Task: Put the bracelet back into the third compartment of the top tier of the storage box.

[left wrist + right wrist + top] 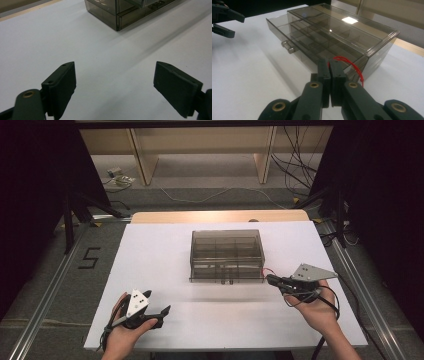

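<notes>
Right gripper is pinching a red thread near the drawer box; left gripper, jaws wide, should be steadying the box's left side.

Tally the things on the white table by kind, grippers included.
Smoky clear drawer box: 1
Red string, pinched in the right gripper: 1
Grippers, counting the left gripper too: 2
Total: 4

A white desk is carrying a smoky, see-through drawer box. The box is sitting midway between the left and right edges, nearer the far edge, its drawer handle facing the near edge.
</notes>
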A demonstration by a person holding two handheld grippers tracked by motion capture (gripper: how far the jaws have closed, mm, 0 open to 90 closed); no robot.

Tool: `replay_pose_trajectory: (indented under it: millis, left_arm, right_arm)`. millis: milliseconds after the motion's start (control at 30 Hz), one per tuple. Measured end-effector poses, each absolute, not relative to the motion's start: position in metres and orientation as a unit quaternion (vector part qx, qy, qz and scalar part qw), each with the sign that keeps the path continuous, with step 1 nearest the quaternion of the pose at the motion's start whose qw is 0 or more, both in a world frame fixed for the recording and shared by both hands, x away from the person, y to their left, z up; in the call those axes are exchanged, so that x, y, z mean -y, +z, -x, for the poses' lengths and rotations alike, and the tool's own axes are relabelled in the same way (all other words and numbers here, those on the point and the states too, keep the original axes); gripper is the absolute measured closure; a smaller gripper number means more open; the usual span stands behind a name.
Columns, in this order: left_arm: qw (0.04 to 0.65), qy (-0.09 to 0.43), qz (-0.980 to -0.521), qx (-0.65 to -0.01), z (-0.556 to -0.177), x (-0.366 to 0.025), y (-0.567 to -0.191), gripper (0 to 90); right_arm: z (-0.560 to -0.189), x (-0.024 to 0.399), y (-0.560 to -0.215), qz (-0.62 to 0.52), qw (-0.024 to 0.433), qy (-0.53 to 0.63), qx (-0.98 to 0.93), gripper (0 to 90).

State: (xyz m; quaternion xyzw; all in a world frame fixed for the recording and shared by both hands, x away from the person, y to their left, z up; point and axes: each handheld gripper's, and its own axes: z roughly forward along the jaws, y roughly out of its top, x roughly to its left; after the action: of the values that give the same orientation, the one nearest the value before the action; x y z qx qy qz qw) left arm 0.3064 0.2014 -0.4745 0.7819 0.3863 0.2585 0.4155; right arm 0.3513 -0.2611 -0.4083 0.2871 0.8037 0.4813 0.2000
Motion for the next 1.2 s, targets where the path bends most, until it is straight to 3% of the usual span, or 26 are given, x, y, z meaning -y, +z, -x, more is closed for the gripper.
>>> replay_pose_trajectory:
  millis: [1200]
  left_arm:
    - [0.416,0.260,-0.781,-0.386,-0.306,-0.201,-0.474,18.1]
  right_arm:
    - [-0.357,0.245,-0.403,-0.273,0.194,0.486,-0.807,88.5]
